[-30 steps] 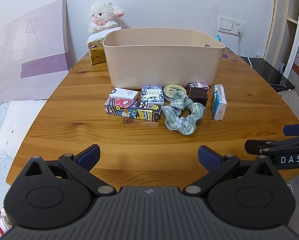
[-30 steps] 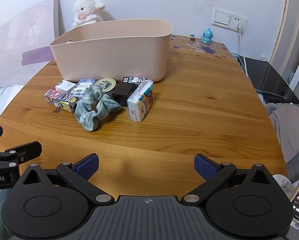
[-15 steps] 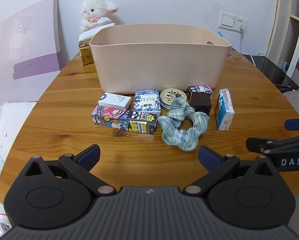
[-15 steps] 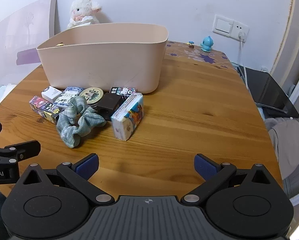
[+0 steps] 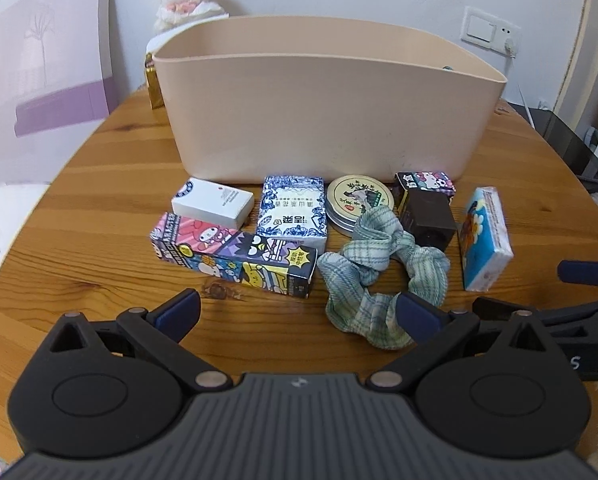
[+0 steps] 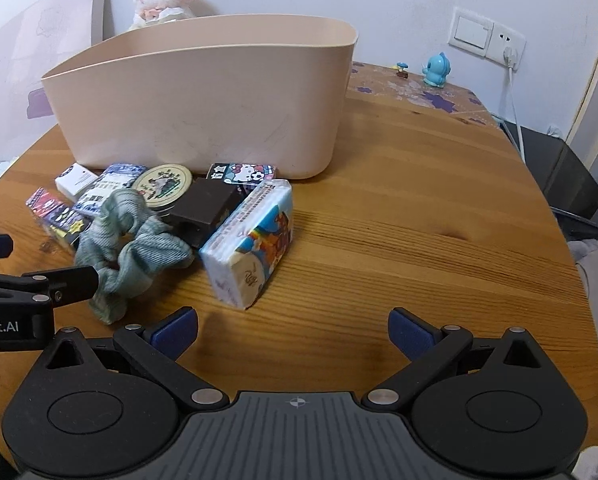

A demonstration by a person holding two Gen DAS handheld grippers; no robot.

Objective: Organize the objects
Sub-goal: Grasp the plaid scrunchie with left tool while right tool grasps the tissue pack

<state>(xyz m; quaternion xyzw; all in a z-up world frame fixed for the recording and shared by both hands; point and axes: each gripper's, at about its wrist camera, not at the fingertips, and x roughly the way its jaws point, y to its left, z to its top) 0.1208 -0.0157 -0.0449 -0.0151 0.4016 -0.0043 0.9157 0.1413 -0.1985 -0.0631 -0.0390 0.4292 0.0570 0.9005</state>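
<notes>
1. Step in hand: the approach to a first pick. Both tools hover low over the wooden surface (image 5: 79, 216), facing the row of small items in front of the beige bin (image 5: 327, 116). None of those items is held, and none can be seen inside the bin; its floor is hidden by the near wall.

2. Left gripper (image 5: 297, 312): fingers spread wide and empty. The long cartoon-printed box (image 5: 231, 260) lies just ahead of the opening, and the right-hand finger pad overlaps the near edge of the plaid scrunchie (image 5: 379, 272); contact cannot be confirmed.

3. Right gripper (image 6: 293, 328): fingers likewise released, nothing between them. The tissue pack (image 6: 255, 240) sits just ahead, slightly left of the centre line, angled toward the bin.

4. Location of the items: all lie on the surface, close to the bin's front wall. Back row: white card box (image 5: 213, 202), blue-patterned box (image 5: 293, 212), round tin (image 5: 357, 202), cat-printed box (image 5: 425, 184). A dark brown box (image 5: 429, 220) lies in front of the cat-printed box, and the scrunchie rests partly over the tin.

5. Next move, as judged: each tool should advance and straddle its nearest item across the narrow width, close, lift above the bin's rim and release inside.

6. Caution: the items are packed tight, and the scrunchie is soft and may drag the tin or snag a neighbour.
</notes>
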